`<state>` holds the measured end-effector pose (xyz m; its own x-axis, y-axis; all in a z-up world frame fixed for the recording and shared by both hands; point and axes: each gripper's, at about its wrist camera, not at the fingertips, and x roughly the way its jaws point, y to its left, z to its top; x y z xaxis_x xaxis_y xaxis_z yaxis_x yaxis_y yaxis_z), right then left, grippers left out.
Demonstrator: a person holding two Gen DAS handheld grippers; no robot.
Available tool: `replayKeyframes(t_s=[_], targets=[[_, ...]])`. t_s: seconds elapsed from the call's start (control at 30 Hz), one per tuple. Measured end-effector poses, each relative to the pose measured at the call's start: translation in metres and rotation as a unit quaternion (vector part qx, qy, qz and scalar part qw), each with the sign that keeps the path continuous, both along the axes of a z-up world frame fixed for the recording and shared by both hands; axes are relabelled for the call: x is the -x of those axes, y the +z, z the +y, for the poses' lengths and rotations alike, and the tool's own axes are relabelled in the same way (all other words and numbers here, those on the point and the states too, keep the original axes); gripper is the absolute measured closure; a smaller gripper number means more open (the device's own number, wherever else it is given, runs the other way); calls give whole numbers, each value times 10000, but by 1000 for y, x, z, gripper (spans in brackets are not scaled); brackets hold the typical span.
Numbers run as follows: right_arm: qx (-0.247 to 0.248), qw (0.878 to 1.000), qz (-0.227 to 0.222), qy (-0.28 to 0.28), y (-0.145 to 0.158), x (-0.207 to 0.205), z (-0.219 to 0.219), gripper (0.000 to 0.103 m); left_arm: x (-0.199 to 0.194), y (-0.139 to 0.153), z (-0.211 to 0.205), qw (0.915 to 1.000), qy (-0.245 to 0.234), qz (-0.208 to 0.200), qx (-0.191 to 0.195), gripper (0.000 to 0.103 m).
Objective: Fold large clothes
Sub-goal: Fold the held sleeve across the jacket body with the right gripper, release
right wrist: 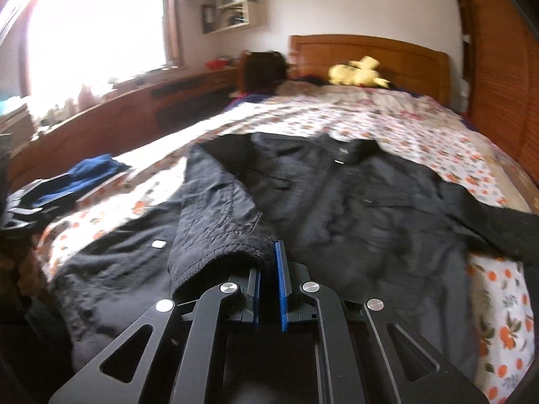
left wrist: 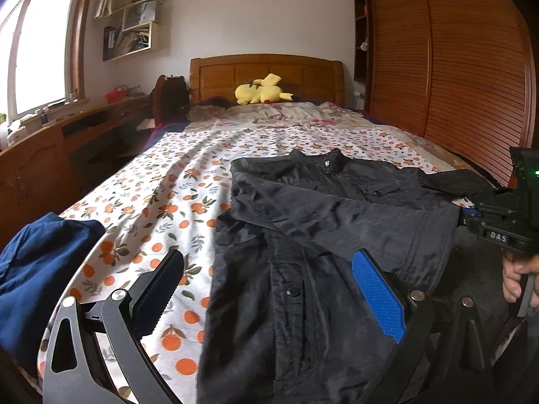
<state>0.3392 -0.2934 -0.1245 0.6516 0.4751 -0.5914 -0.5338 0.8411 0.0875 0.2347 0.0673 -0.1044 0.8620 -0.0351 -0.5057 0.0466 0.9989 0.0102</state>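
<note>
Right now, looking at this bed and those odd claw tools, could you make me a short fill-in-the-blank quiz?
1. The black jacket lies on a sheet printed with ____.
2. The right gripper is shut on the jacket's ____.
3. The left gripper has its jaws ____.
4. The plush toy by the headboard is coloured ____.

Missing words: oranges; sleeve; open; yellow

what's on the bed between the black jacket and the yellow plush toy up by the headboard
Left wrist view: between the black jacket and the yellow plush toy lies only rumpled floral bedding.
</note>
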Motion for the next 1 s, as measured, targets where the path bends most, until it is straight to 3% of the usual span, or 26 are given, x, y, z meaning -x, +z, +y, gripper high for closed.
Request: replayKeyframes(t_s=[0.2, 0.27, 0.37, 0.57, 1.0], targets=[[281, 9983, 181, -478, -18, -17, -31, 89, -5, 1, -18, 9999, -157, -12, -26, 2], [291, 9982, 81, -527, -14, -13, -37, 73, -6, 0, -26, 9998, -219, -20, -30, 2], [244, 9982, -134, -538, -4, -2, -46, 69, -7, -1, -34, 9995, -298, -11, -42, 2], [-9, 9986, -475, -243, 13, 15, -38, 46, -10, -7, -53, 9989, -465, 27, -86, 2], [388, 9960, 102, 795, -29, 23, 35, 44, -15, -18, -70, 9979, -628, 142, -112, 2]])
